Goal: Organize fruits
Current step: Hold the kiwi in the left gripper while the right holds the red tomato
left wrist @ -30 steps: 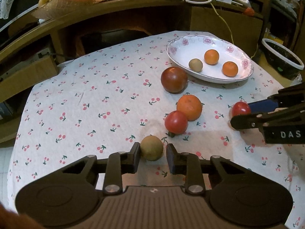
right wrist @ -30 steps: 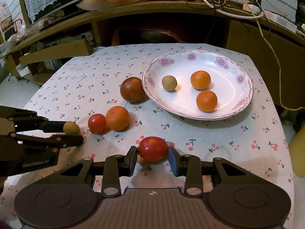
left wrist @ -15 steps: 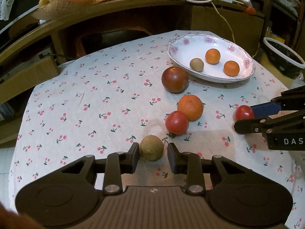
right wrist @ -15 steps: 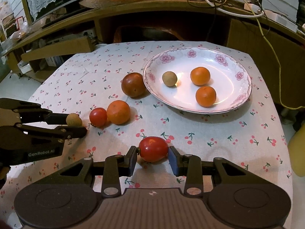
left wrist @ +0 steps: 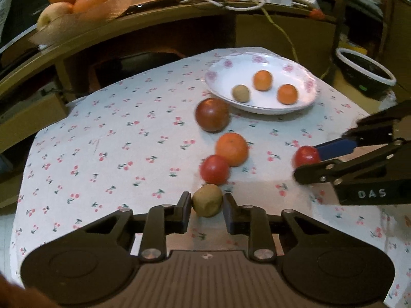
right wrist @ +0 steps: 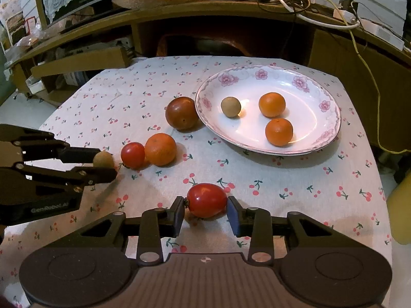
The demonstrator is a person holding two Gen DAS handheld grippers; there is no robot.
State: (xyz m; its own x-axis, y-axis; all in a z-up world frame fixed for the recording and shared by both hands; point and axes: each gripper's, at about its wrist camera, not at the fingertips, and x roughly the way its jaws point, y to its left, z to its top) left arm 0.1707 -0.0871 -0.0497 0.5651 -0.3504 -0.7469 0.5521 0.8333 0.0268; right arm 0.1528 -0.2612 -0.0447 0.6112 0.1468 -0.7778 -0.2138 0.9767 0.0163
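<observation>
Three fruits sit in plate (right wrist: 331, 118), 3 loose on tabletop (right wrist: 295, 179); left gripper (left wrist: 207, 204) jaws clamp brown fruit (left wrist: 207, 203) & right gripper (right wrist: 206, 211) jaws grip red tomato (right wrist: 206, 200), both w/ plate trip left.

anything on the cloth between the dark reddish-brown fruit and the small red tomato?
One orange, touching the small red tomato and apart from the dark reddish-brown fruit; clearest in the right wrist view.

Lighting: warm, dim indoor light; a bright patch of glare is seen on the white plate (right wrist: 303, 138). Soft shadows are cast toward the camera beneath the plate. Left-wrist view is motion-blurred. Strong fisheye curvature and darkened corners are noted behind the plate.
</observation>
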